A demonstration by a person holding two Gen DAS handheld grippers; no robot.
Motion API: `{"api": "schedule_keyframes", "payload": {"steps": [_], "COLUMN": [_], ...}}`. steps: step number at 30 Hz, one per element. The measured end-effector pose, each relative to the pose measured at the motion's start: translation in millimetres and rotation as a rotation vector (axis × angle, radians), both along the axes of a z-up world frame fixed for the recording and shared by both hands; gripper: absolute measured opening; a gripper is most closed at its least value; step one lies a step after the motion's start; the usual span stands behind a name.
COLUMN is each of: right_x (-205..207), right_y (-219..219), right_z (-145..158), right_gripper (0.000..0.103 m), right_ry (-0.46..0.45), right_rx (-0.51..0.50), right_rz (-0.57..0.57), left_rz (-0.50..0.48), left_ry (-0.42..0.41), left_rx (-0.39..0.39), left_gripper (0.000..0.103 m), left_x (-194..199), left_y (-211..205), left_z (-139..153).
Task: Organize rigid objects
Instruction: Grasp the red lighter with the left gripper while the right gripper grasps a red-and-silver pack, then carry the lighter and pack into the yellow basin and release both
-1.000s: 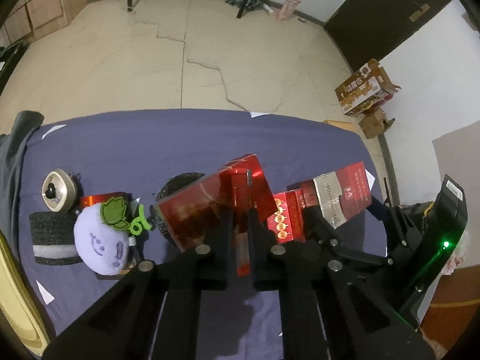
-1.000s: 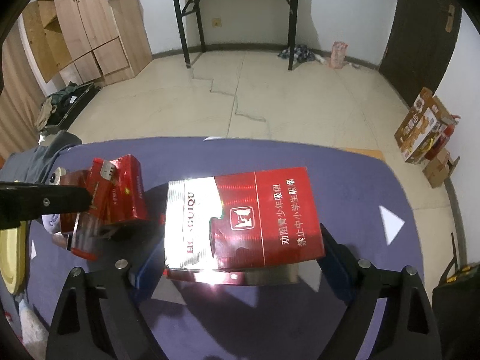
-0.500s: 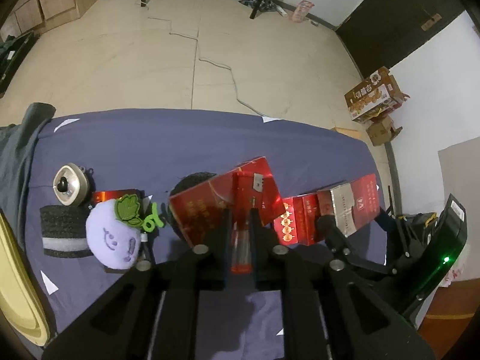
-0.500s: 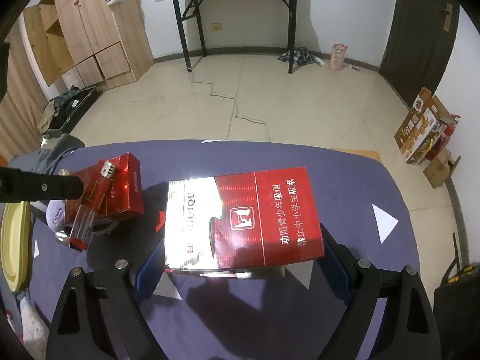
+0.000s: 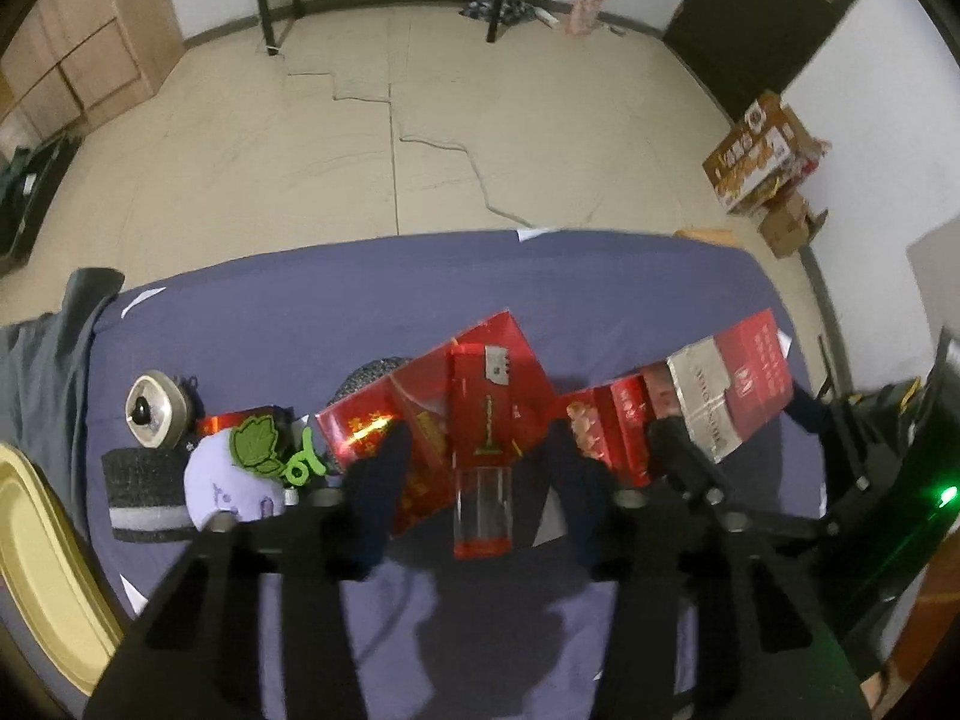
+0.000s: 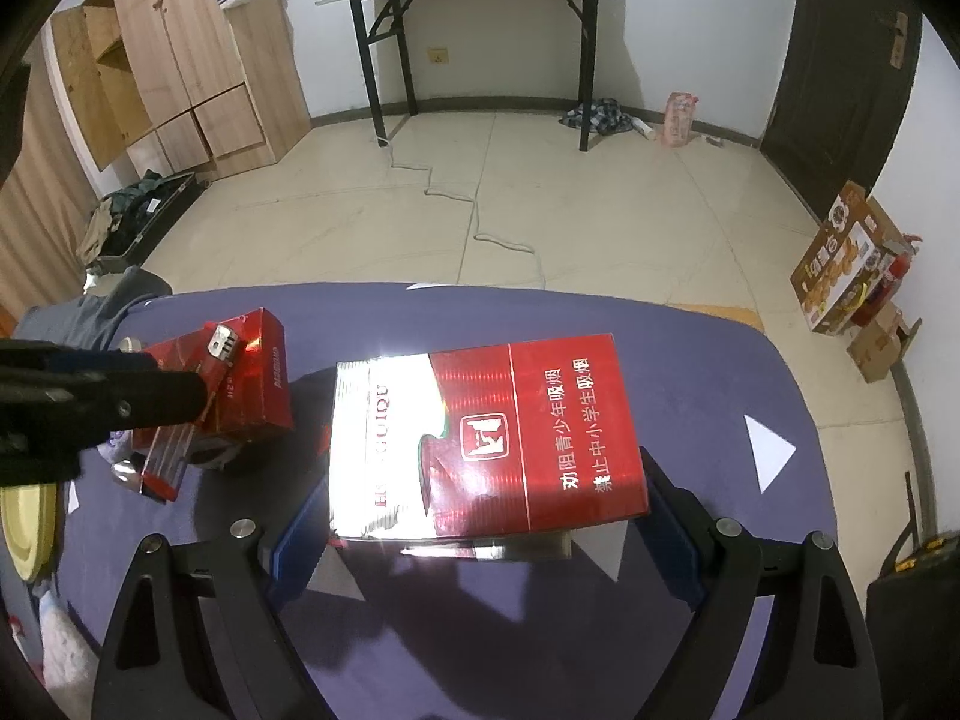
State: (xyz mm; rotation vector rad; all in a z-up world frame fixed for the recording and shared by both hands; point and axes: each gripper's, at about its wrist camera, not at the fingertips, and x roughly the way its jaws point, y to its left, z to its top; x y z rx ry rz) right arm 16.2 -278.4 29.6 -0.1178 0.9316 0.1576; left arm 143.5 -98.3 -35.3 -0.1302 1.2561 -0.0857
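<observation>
Let the red lighter [image 5: 482,450] settle flat on the red carton [image 5: 432,414] on the worktop [image 5: 300,324] before you lift away. Your left fingers [image 5: 384,480] are spreading, clear of it. Your right fingers [image 6: 300,540] clamp the big red-and-silver carton [image 6: 486,438] above the worktop.

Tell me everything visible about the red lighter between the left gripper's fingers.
The lighter is a slim bar of translucent red plastic with a clear middle section and a metal cap at its far end. It leans tilted, upper part against a red box, base toward the purple table cover. It lies between the fingers of the left gripper, whose jaws are opening; the pads no longer press it.
</observation>
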Motion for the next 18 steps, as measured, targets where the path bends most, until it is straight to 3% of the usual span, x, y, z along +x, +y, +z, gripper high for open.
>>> {"api": "schedule_keyframes", "payload": {"steps": [2,4,11,18], "right_x": [-1,0,1,-17], "right_y": [0,1,7,23], "right_z": [0,0,1,48], "right_gripper": [0.09,0.09,0.09,0.09], "right_ry": [0.004,0.002,0.0,-0.116], "right_rx": [0.004,-0.002,-0.022,0.019], "right_rz": [-0.002,0.002,0.014,0.096], "left_rz": [-0.009,-0.016,-0.028,-0.051], "left_ry": [0.02,-0.002,-0.036,-0.133], "left_rx": [0.004,0.03,-0.008,-0.073], "left_gripper": [0.037,0.023,0.024,0.024], "left_x": [1,2,1,-28], "left_y": [0,0,11,52], "left_z": [-8,-9,-5,56]}}
